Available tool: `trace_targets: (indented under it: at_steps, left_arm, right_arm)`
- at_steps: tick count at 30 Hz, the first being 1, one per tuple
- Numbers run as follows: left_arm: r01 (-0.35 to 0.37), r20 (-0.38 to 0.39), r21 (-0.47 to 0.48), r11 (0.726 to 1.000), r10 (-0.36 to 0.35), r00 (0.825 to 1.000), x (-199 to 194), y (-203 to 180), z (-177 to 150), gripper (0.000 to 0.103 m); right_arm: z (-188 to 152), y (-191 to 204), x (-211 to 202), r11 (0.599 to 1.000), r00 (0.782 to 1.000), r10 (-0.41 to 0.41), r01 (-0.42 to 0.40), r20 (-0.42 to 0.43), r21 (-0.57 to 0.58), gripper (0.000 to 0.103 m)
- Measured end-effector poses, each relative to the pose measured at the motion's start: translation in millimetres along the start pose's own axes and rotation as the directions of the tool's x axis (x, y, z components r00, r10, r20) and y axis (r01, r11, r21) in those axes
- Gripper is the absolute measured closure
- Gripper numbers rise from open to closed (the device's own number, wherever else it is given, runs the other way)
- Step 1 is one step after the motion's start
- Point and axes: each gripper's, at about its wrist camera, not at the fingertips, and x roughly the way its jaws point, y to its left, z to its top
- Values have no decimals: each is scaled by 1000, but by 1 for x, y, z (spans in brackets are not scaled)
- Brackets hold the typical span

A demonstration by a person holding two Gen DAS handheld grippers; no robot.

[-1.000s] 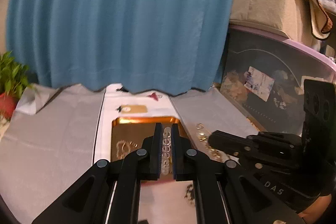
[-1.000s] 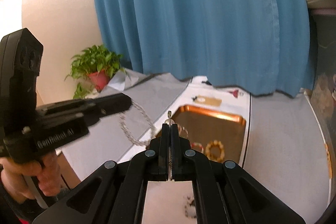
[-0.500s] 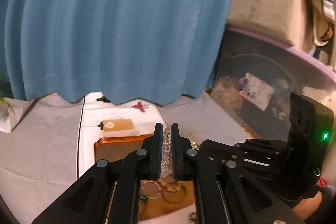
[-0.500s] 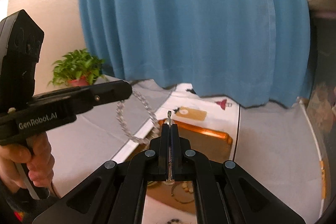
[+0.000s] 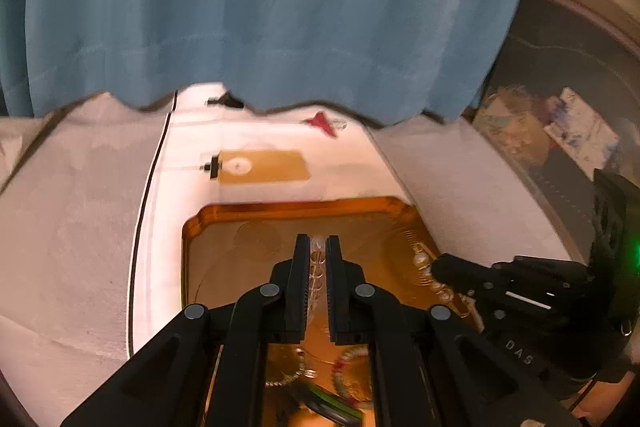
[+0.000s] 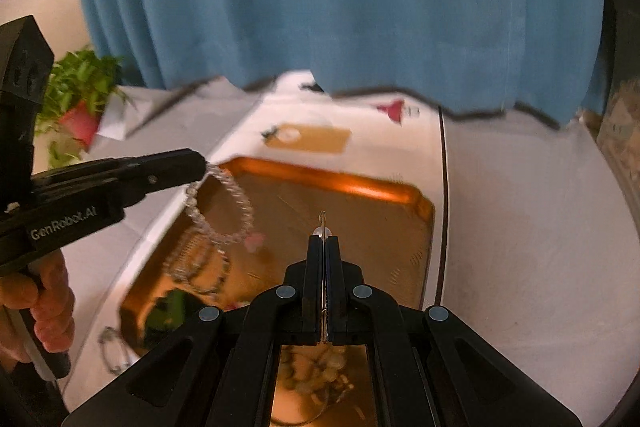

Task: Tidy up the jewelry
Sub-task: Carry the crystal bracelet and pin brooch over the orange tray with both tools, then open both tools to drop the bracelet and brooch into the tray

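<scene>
Clear bead bracelet hanging over the gold tray

The bracelet point(image 6: 218, 211) dangles, left claw point(image 5: 318, 251) clamped on its beads; right claw point(image 6: 322, 239) pinches a small pin. Tray point(image 6: 416, 203) lies at 6 o'clock below both, left hand nearer.

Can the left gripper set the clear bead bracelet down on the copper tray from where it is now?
Probably yes: the left gripper holds the bead bracelet above the copper tray, with bare tray floor underneath.

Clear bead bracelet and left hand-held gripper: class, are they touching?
Touching. The right wrist view shows the left hand-held gripper clamping the clear bead bracelet, which dangles from its tips over the copper tray.
</scene>
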Motion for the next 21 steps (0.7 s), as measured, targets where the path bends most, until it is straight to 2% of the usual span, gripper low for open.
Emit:
trace_targets:
  at_steps: [5,8,9,10,11,12,13,14,15,16,18,21]
  left_arm:
    - [-41,-30,-25,999,40,999,11,10,-6,98]
    - [-56,-44,-26,998,55,998,4,9,-7,95]
    - [-76,-52,-26,997,75,996,0,7,-8,88]
    - [-79,-49,-29,996,78,996,-6,6,-9,74]
    - [-74,-38,-30,997,73,997,-14,4,-10,65]
    - [-77,-26,-29,997,76,997,-22,1,-10,46]
    - [-86,-4,-26,996,86,996,-32,-2,-12,38]
    - [-105,35,-15,994,105,994,-50,-8,-15,36]
    - [-113,50,-6,994,114,992,-60,-13,-17,32]
    - [-121,62,2,993,121,991,-73,-18,-21,31]
    - [-105,74,3,994,104,992,-99,-28,-30,31]
    - [-93,99,13,996,92,991,-135,-44,-43,30]
  right_arm:
    - [-4,-4,19,1000,999,-14,14,-36,-5,102]
    - [-7,-8,17,999,999,16,-15,-43,29,100]
    - [-7,-8,15,999,999,18,-16,-46,40,98]
    - [-8,-8,13,999,999,16,-14,-49,41,95]
    - [-8,-5,9,999,999,13,-12,-45,38,93]
    - [-10,-3,0,999,1000,4,-3,-29,33,83]
    - [-11,0,-9,999,1000,5,-4,-14,33,64]
    - [-13,2,-19,999,1000,17,-17,4,37,53]
    - [-15,5,-34,998,999,43,-44,34,47,34]
    - [-17,8,-44,997,997,56,-59,51,49,23]
    - [-24,16,-71,996,994,74,-78,76,42,18]
    - [-37,33,-110,998,993,60,-60,104,3,14]
